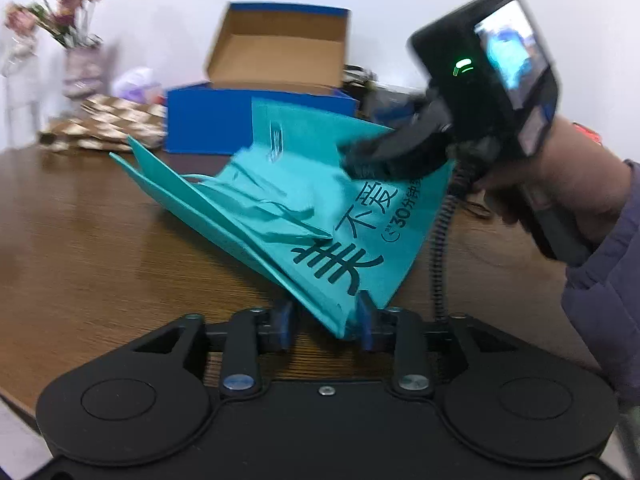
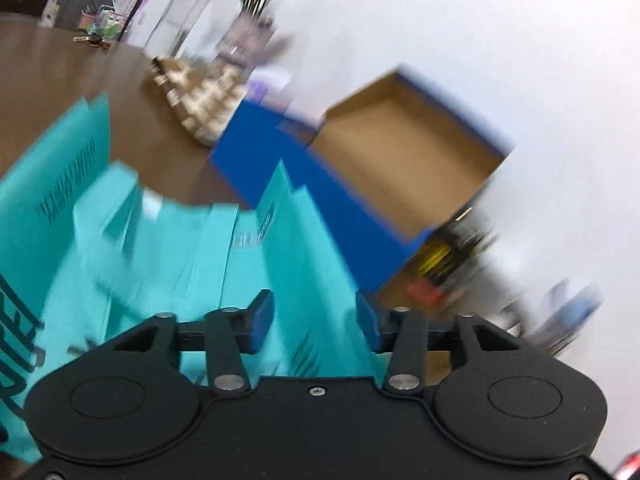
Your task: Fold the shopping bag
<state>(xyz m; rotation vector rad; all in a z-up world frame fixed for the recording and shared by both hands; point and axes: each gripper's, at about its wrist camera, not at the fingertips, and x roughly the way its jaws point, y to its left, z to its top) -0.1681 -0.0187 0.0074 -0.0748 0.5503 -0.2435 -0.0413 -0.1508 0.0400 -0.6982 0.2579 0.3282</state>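
Observation:
A teal shopping bag (image 1: 304, 216) with dark printed characters lies half collapsed and tilted on the brown wooden table (image 1: 88, 248). My left gripper (image 1: 326, 322) is open, and the bag's near corner sits between its blue pads without being clamped. My right gripper (image 1: 360, 160), seen in the left wrist view, reaches onto the bag's upper far part. In the blurred right wrist view the right gripper (image 2: 316, 320) is open, its pads straddling a raised teal fold of the bag (image 2: 160, 248).
An open blue shoe box (image 1: 264, 120) with a raised cardboard lid (image 1: 280, 48) stands behind the bag. A checkered packet (image 1: 112, 126) and a vase of pink flowers (image 1: 76, 32) are at the back left. Dark clutter (image 2: 448, 264) lies right of the box.

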